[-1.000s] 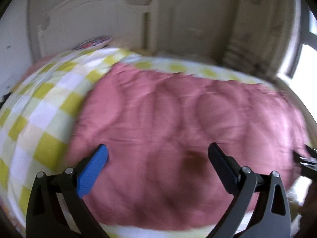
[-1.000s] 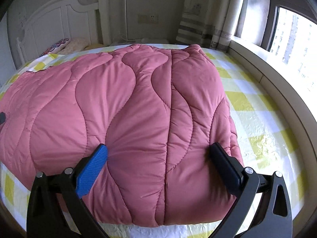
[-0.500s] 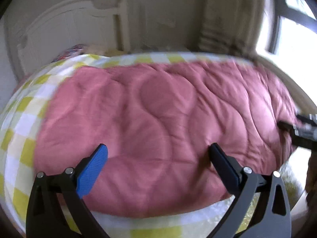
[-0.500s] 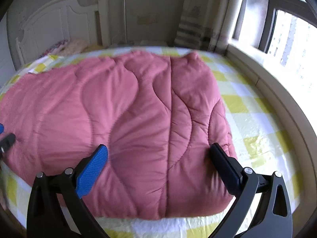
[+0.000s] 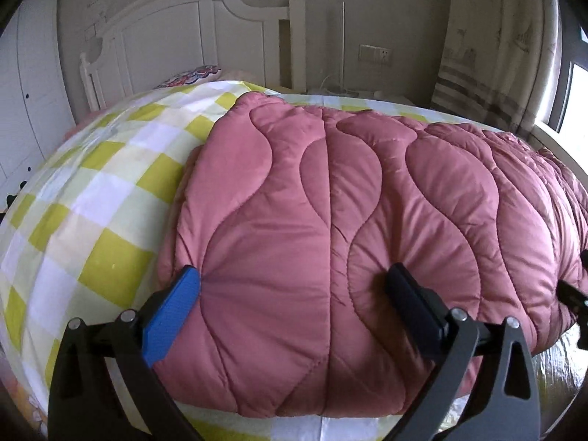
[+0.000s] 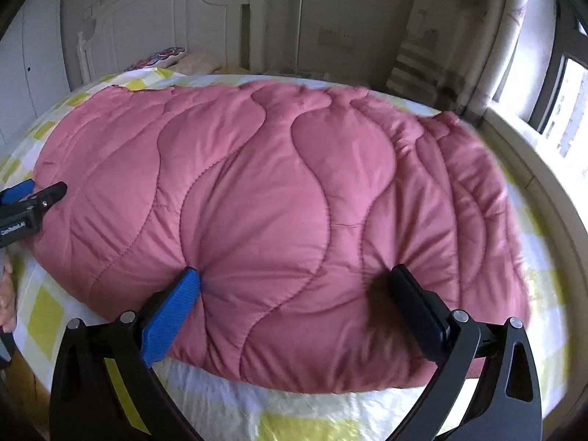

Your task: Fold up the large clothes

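**Bed and what rests on it**

From my 2 wrist feeds I see 1 bed (image 5: 92, 198) covered by a yellow-and-white checked sheet (image 6: 47, 316), with a white headboard (image 5: 191, 40) at the far end. Lying directly on the sheet is 1 pink quilted garment (image 5: 330, 220), folded into a broad, puffy slab that covers most of the mattress. Beside the headboard I can make out a patterned pillow (image 5: 191, 75) at the head of the bed.

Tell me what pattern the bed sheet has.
Yellow-green and white checks on the bed sheet; clearest in the left wrist view.
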